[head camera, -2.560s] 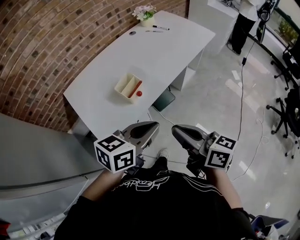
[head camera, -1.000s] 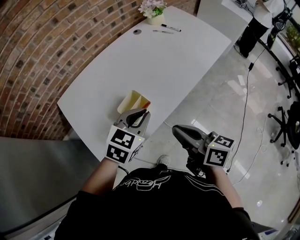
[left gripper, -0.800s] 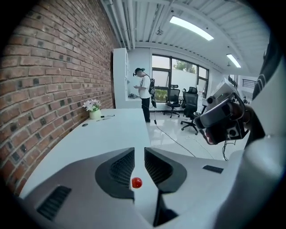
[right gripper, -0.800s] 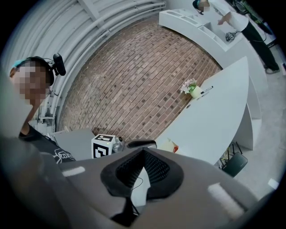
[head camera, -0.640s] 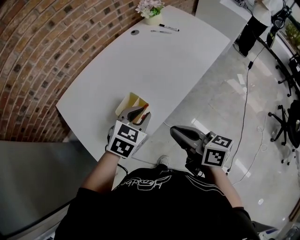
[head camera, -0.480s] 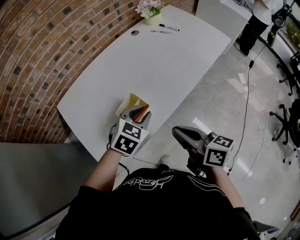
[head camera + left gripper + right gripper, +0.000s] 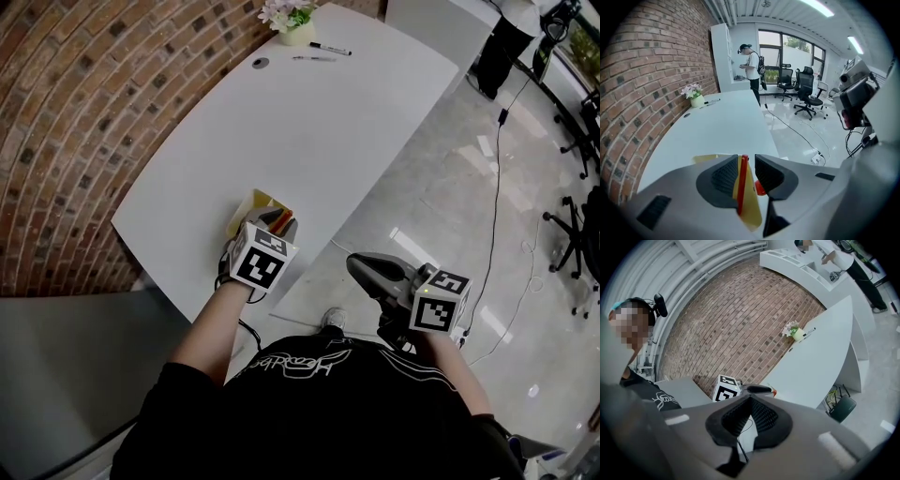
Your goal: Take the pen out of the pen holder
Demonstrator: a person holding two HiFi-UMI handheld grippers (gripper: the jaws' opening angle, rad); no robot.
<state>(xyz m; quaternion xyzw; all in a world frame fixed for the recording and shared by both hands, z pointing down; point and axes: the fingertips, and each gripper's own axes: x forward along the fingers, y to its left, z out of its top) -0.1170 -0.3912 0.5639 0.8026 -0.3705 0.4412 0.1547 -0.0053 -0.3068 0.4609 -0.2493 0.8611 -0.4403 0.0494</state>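
A pale yellow pen holder [image 7: 248, 203] lies near the front edge of the white table [image 7: 309, 122]. In it lies a red pen [image 7: 741, 180] with a round red end [image 7: 760, 188]. My left gripper [image 7: 279, 222] is right over the holder. In the left gripper view its jaws [image 7: 746, 161] stand open on either side of the pen, which rests against the left pad, with a gap to the right pad. My right gripper [image 7: 361, 265] hangs off the table over the floor, shut and holding nothing [image 7: 750, 401].
At the table's far end stand a flower pot [image 7: 289, 25], a black marker [image 7: 330, 49] and a small dark disc [image 7: 260, 63]. A brick wall [image 7: 84, 103] runs along the left. A person [image 7: 751, 70] stands beyond the table; office chairs [image 7: 806, 91] and a floor cable [image 7: 495, 187] lie to the right.
My left gripper has gone forward from beside my body to the pen holder, and its jaws now straddle the red pen. The right gripper has stayed where it was.
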